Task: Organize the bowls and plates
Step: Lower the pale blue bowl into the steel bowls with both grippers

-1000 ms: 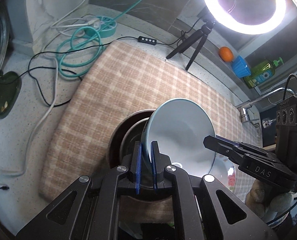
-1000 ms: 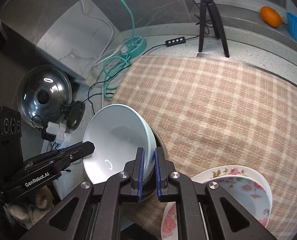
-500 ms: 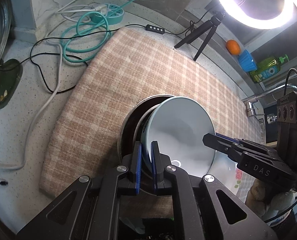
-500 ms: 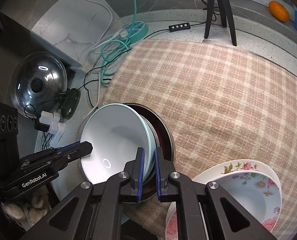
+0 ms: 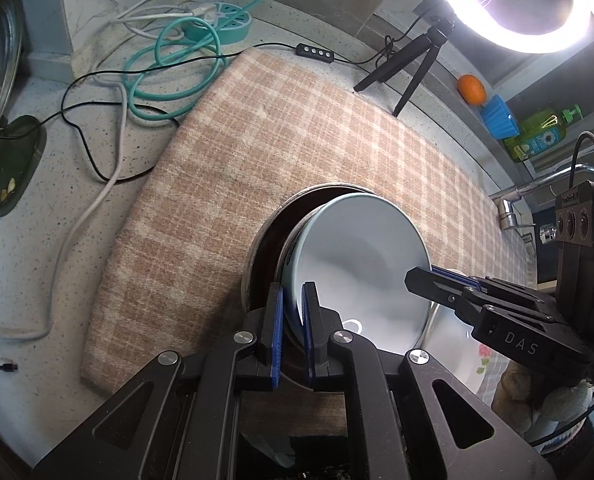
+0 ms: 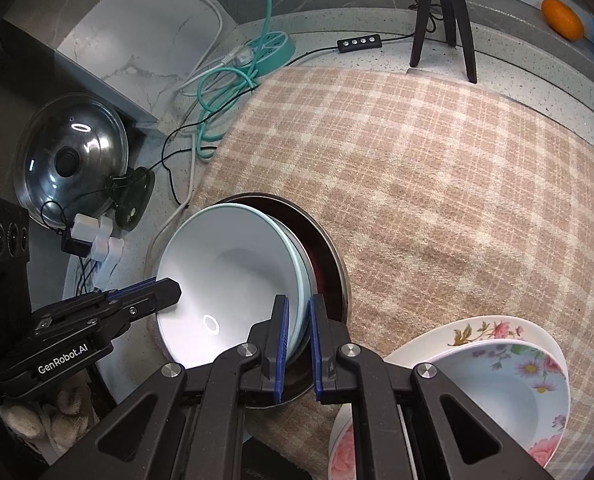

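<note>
- Lower now than a second ago, the pale blue bowl (image 5: 361, 268) sits down into the dark metal pan (image 5: 265, 248), where earlier it hung tilted above the pan's rim; the whole plaid mat (image 5: 297, 140) has slid a little farther from my cameras as well.
- My left hand-held gripper (image 5: 293, 328) is clamped on the bowl's near-left rim, with the blue pads squeezing the thin wall between them.
- My right hand-held gripper (image 6: 297, 340) is pinched shut on the opposite rim of the same bowl (image 6: 233, 276), so I carry it from both sides at once.
- From the right wrist view the bowl lies mostly inside the pan (image 6: 329, 256), leaning toward the left, with a crescent of the pan's dark inside showing on the right.
- The floral bowl (image 6: 509, 392) rests on a floral plate (image 6: 473, 332) near right on the mat, just beside the pan and apart from it.
- I judge the blue bowl to be glazed ceramic: stiff, fairly heavy for its size, slick under rubber pads and liable to chip if it knocks metal.
- The rim is the only sensible hold, since the wall is thin enough for the jaws, and two opposite grips keep it from swinging.
- Letting go should come only once the base bears fully on the pan; a release while it leans could make it slide and clatter.
- The bench (image 5: 57, 240) on the left carries cables and a glass lid (image 6: 69, 160), well clear of my work.
</note>
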Motion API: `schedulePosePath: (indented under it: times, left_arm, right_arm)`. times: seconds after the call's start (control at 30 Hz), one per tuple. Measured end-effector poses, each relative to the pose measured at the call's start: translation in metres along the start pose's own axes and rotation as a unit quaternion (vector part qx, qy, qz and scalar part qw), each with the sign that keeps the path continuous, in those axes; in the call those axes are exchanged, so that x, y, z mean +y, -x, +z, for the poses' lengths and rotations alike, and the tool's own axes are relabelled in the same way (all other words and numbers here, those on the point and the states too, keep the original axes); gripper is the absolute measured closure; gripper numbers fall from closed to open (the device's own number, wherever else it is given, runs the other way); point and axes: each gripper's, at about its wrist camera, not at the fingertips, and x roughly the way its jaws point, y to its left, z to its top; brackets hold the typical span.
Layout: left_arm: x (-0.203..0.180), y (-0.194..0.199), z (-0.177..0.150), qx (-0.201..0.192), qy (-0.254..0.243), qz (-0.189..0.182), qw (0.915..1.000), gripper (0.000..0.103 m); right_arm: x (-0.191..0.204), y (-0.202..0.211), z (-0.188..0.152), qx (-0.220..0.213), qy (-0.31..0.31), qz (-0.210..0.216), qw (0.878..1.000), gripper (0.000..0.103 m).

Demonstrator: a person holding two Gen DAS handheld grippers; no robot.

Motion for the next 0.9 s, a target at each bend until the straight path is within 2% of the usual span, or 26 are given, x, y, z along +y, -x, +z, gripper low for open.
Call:
schedulePosePath:
  times: [0.4,0.6,0.77,0.9]
  left_arm:
    - [0.000,0.000,-0.001,0.000,-0.001,0.002,1.0000,0.095]
    - [0.000,0.000,-0.002,0.000,-0.003,0.002,1.0000,0.095]
    - [0.000,0.004,-0.004,-0.005,-0.004,-0.001,1.0000,0.095]
    - [0.005,0.012,-0.005,-0.018,0.003,-0.004,0.9998,0.091]
  right_arm:
    - [0.001,-0.001,-0.003,0.003,0.006,-0.001,1.000,0.091]
    - [-0.002,0.001,-0.006,-0.004,0.004,0.002,1.000,0.086]
    - [-0.004,0.012,-0.011,-0.028,0.005,0.006,1.000,0.078]
    - [-0.010,0.021,-0.017,-0.054,-0.012,0.014,0.998,0.076]
